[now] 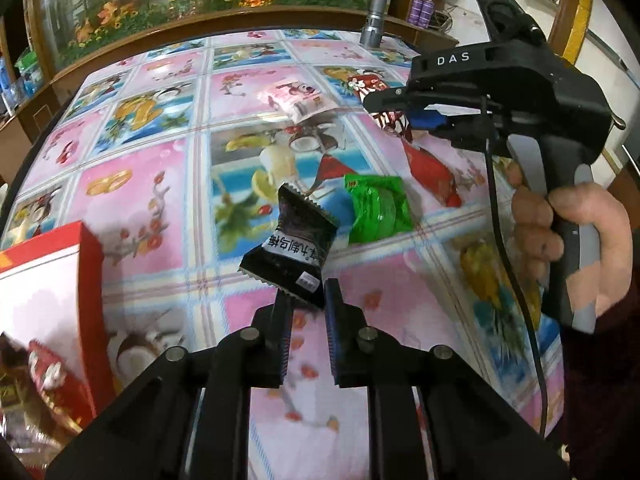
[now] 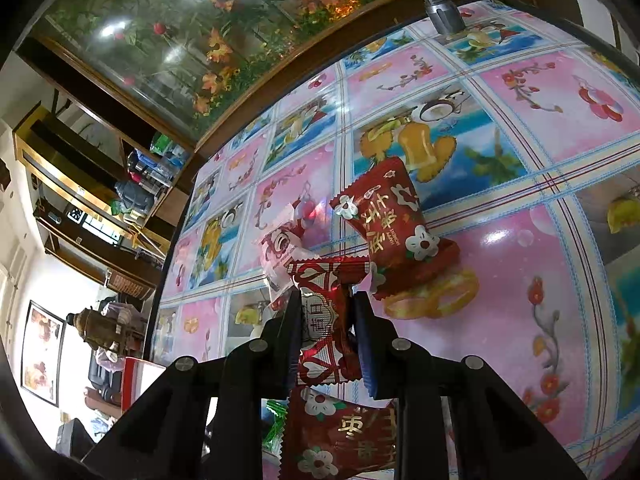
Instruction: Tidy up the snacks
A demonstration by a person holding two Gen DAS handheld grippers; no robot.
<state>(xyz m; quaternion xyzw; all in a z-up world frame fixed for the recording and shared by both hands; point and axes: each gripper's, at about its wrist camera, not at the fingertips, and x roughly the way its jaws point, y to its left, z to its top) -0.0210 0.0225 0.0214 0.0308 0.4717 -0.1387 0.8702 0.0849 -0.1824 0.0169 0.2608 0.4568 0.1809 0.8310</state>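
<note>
With the green packet (image 1: 378, 208) as the landmark on the fruit-patterned tablecloth (image 1: 160, 184), the far left of the left wrist view holds a red-edged box (image 1: 52, 300) with wrapped snacks inside it, well apart from the packet. Nearer, just left of the green packet, a black packet (image 1: 290, 256) with white lettering hangs tilted above the cloth, its lower sawtooth edge pinched between the fingers of the left gripper (image 1: 308, 308). Beyond the green packet lies a pink-and-white packet (image 1: 298, 100), and further back a grey metal cylinder (image 1: 374, 16) stands upright near the table's far edge. Right of the green packet a red packet (image 1: 430, 168) rests on the cloth, partly covered by the right gripper (image 1: 384, 106), whose black body and cable cross that side of the view, held in the person's hand (image 1: 572, 228). From the right wrist camera, that gripper (image 2: 326, 300) has its fingers pressed onto a red wrapper with white hearts (image 2: 324, 320), lifted clear of the cloth. A red packet with white flowers (image 2: 394, 232) lies just beyond the fingertips, and another red flowered packet (image 2: 340, 436) sits below the jaws.
</note>
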